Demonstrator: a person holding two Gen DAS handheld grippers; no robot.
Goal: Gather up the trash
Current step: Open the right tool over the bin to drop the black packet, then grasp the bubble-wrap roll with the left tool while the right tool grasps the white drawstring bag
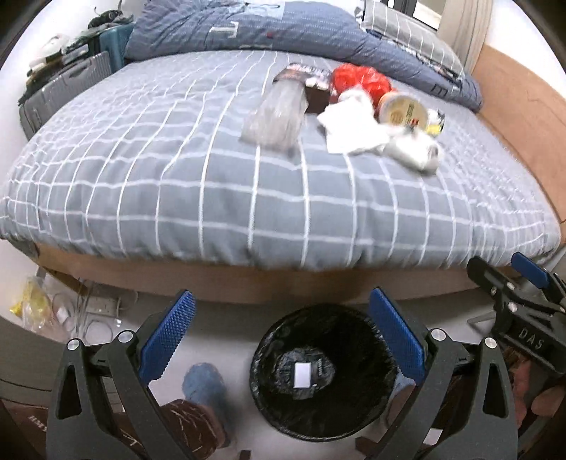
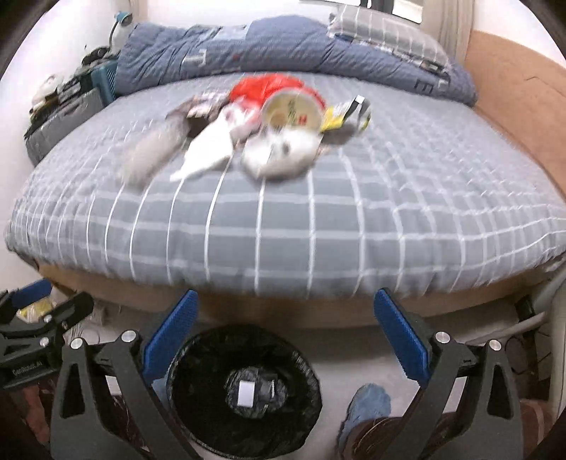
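Setting: a bedroom in a home. A bed (image 1: 247,184) is seen, dressed in a grey sheet checked with white lines, on a brown frame. A blue quilt (image 1: 269,32) is bunched at its head beside a checked pillow (image 1: 406,28). A grey suitcase (image 1: 60,88) is stood at the bedside. A black-lined waste bin (image 1: 353,417) is placed on the pale floor.

Trash pile (image 2: 269,131) on the bed smeared by motion blur, cup label unreadable, white slip (image 1: 302,375) in the bin (image 1: 371,400) unidentifiable, left-side clutter (image 1: 67,53) indistinct
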